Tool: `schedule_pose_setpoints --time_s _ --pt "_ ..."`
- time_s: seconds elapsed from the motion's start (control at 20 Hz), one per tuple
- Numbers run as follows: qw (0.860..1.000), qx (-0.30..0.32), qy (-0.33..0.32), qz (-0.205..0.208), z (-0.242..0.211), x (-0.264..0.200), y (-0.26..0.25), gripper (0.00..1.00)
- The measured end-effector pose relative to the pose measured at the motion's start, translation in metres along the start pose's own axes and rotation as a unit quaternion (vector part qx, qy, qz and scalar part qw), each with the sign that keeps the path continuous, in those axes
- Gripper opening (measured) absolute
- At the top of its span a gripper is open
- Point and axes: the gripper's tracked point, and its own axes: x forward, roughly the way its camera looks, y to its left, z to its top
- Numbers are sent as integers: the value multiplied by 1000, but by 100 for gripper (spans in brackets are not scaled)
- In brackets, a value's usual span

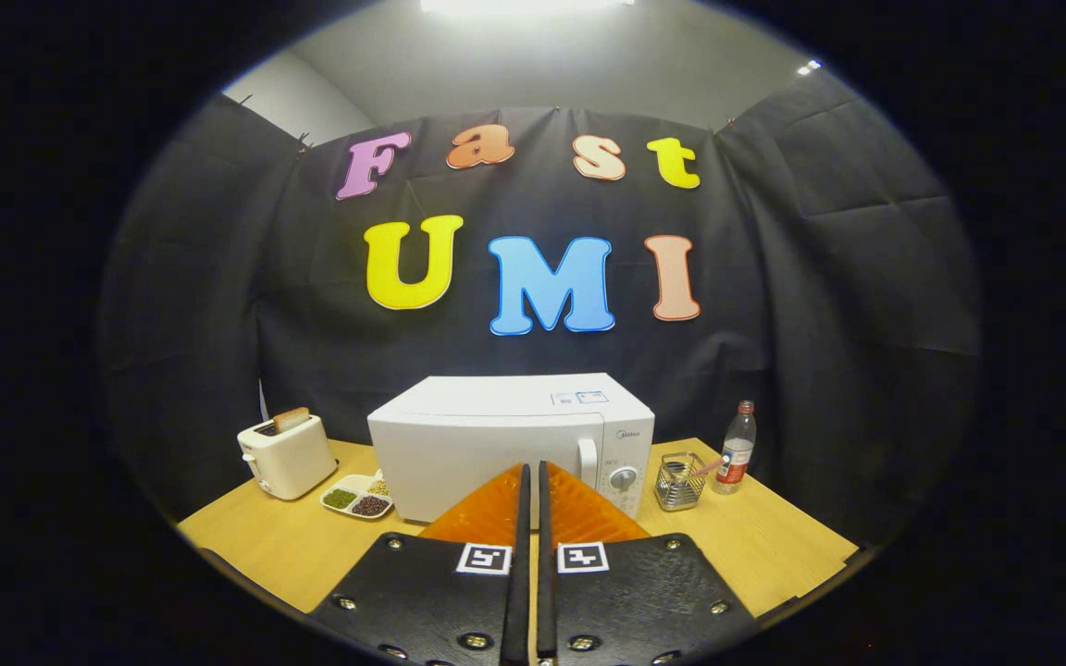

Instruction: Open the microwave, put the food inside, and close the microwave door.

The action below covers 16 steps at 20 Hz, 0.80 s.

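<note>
The hand-held gripper (530, 481) is closed, fingers together, holding nothing. One microwave (496, 444), door shut, stands just beyond the fingertips at 12 o'clock. The wooden surface (755, 541) also carries one toaster (285, 455) at 10 o'clock, one sectioned dish (357, 497), one wire basket (679, 481) and one bottle (737, 448) at 2 o'clock.

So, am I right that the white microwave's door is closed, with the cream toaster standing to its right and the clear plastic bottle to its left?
Not quite: the sides are swapped. In the gripper view the cream toaster stands to the left of the white microwave, and the clear plastic bottle to its right. The door is indeed closed, and the gripper sits with its fingers shut on nothing, just ahead of the microwave's front.
</note>
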Motion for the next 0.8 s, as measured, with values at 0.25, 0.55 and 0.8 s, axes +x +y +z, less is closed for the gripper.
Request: schedule_pose_setpoints --time_s 0.25,0.55,0.8 --pt "1000 -6 -16 -4 -1 -40 3 17" --pt "999 6 -36 -6 4 -65 1 96" --pt "999 9 -36 -6 9 -70 -4 97"
